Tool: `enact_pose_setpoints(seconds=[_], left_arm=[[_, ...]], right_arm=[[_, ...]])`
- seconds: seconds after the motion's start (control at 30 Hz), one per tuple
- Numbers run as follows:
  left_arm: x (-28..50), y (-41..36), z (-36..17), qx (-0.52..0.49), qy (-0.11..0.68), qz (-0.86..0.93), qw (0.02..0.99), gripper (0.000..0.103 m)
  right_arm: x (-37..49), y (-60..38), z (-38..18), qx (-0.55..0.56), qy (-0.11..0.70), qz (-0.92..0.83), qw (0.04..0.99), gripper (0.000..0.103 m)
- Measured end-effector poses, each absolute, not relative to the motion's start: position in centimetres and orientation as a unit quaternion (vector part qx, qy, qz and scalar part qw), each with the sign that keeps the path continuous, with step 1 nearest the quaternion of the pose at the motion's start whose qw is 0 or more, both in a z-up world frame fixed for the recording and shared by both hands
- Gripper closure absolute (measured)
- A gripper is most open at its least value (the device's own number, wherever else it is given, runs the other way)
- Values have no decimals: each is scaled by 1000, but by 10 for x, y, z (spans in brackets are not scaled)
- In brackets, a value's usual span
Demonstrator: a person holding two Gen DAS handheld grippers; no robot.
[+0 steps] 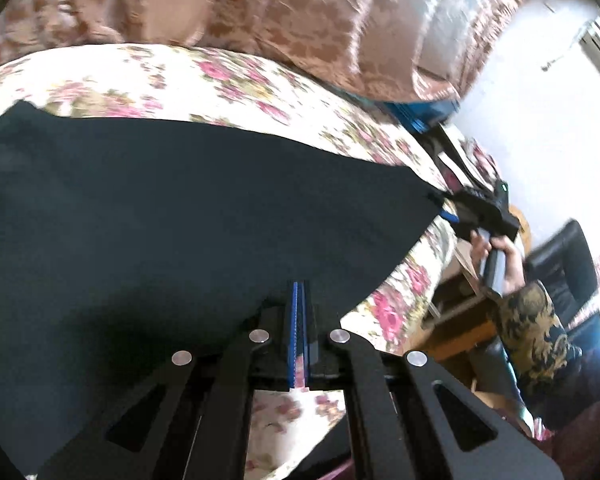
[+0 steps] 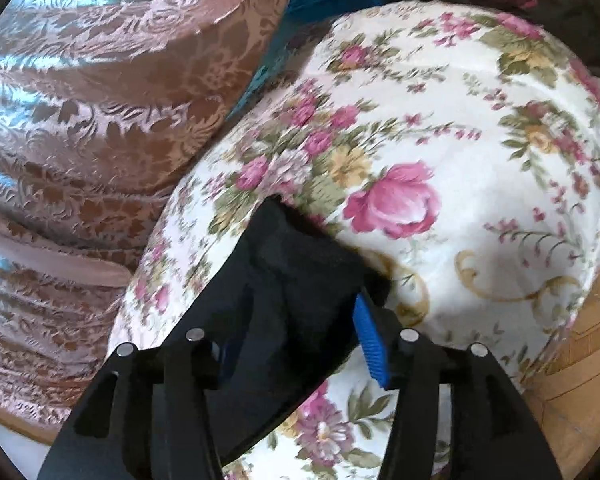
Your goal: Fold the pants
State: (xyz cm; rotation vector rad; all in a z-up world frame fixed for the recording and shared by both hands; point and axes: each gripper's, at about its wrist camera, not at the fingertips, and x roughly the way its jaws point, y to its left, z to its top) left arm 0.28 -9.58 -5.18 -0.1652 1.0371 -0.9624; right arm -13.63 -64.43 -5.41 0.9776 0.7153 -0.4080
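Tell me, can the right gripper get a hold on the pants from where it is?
Probably yes: the right gripper stands open with a corner of the pants already between its fingers, nothing in the way.

This is a home, most likely a bedroom or living room. A bed or sofa under a white floral sheet (image 2: 480, 128) with pink roses fills the middle of both views. Brown damask cushions (image 1: 300, 12), shiny and patterned, are piled along the top of the left wrist view and on the left side of the right wrist view. At the right edge of the left wrist view stand a black leather armchair (image 1: 560, 256), a pale wall (image 1: 540, 92) and a bright window. Wooden parquet floor (image 2: 580, 392) shows at the lower right of the right wrist view.
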Motion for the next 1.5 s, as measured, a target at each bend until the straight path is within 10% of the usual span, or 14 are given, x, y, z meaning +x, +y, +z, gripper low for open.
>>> enact_pose_setpoints(seconds=[0.07,0.27,0.37,0.43,0.5,0.63,1.27,1.4,1.5], left_arm=[[4,-88,-54,-67,476,-423,768,103],[-1,-72,-80,-34,501,-374,780,103],[-1,-67,-74,-47,492,-375,784,103],[0,-59,-70,-60,481,-370,792,77],[3,-50,-64,-80,469,-365,801,45],[9,-26,-51,-88,441,-322,833,45],[14,27,-66,-83,440,-239,862,43],[15,29,-66,-90,437,-248,860,43],[14,32,-66,-96,434,-256,858,43]], right_arm=[[-135,-648,-60,457,344,-206,794,84],[-135,-645,-74,439,367,-233,786,86],[-135,-640,-63,426,369,-232,793,64],[-140,-636,-48,400,363,-276,795,19],[-143,-627,-25,373,340,-285,815,17],[-114,-583,7,336,343,-189,857,17],[177,-181,-17,191,520,340,759,34],[196,-150,-35,129,561,353,738,68],[191,-137,-39,86,566,376,728,70]])
